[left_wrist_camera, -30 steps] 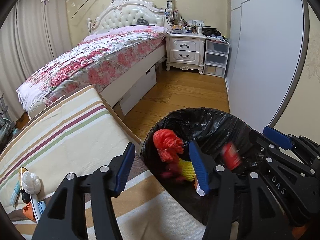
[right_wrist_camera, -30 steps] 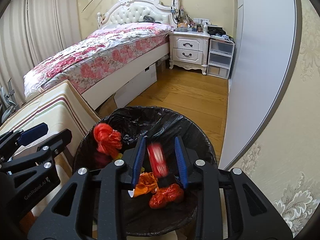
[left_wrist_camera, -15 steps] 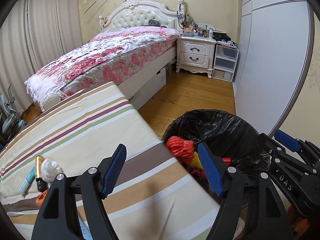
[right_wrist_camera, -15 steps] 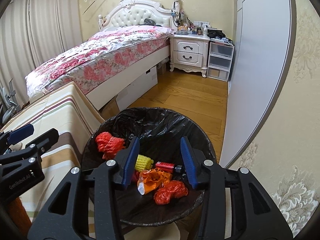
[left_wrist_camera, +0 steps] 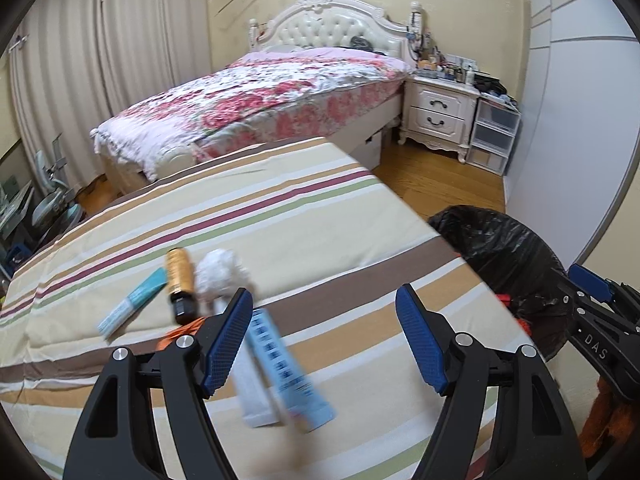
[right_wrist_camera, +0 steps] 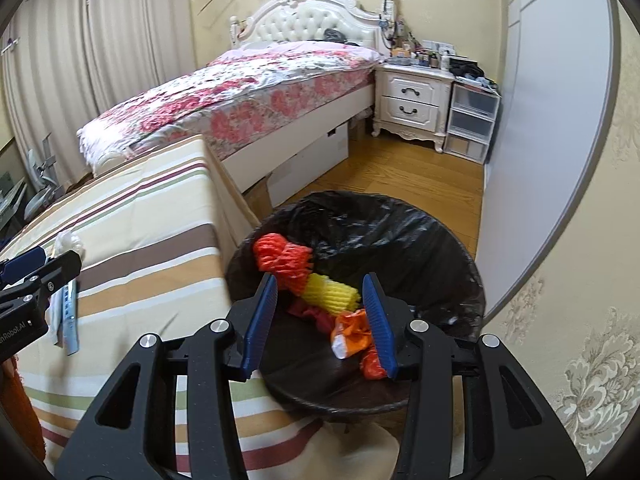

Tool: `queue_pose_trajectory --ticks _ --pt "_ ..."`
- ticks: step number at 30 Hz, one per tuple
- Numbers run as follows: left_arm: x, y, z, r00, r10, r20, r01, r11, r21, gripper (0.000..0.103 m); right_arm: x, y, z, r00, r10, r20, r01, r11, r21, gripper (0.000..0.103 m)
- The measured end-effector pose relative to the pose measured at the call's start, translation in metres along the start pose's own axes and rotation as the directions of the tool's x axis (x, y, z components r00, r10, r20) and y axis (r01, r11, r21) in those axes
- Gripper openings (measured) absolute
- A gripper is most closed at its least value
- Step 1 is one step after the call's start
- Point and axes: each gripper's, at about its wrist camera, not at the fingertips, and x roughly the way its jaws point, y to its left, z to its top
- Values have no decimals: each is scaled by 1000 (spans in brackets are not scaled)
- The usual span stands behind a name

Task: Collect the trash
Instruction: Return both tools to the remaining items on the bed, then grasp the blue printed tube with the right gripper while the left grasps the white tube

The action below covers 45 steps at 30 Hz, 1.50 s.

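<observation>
My left hand-held gripper (left_wrist_camera: 324,340) is spread and empty over the striped worktop (left_wrist_camera: 280,216), where the blue tube (left_wrist_camera: 286,364) at 6 o'clock looks light, soft, slick, best pinched across its middle; the right hand-held gripper (right_wrist_camera: 318,320) gapes empty over the bin (right_wrist_camera: 400,232).

I see bin (right_wrist_camera: 400,236): black-lined, holding red net, yellow foam, orange wrappers | striped cloth: blue tube (left_wrist_camera: 286,368), amber bottle (left_wrist_camera: 180,280), white wad (left_wrist_camera: 220,272), teal packet (left_wrist_camera: 134,302) lying flat
</observation>
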Motion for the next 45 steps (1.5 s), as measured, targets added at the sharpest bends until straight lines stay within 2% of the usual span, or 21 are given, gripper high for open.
queue_pose_trajectory --ticks 8,15,25,33,39,41,45 --pt "-12 55 -17 997 75 -13 -75 994 -81 72 -5 49 -3 998 70 -7 -70 994 -80 44" --pt "-18 99 -38 986 165 -28 -168 978 -121 72 -5 88 -6 992 121 -30 -125 982 -143 44" --pt "-24 153 -66 975 207 -83 -221 951 -215 72 -1 150 -11 976 203 -79 -217 945 -244 44" --pt "-29 175 -77 968 228 -102 -247 935 -256 72 1 193 -19 964 236 -119 -262 909 -325 44" --pt "-28 183 -80 968 222 -113 -246 929 -278 72 5 207 -23 961 236 -144 -273 894 -356 43" --pt "-28 182 -79 969 221 -111 -244 930 -274 72 8 211 -24 960 234 -154 -276 891 -361 40" --pt "-26 178 -79 969 219 -110 -241 934 -263 72 15 213 -26 954 235 -187 -290 887 -361 21"
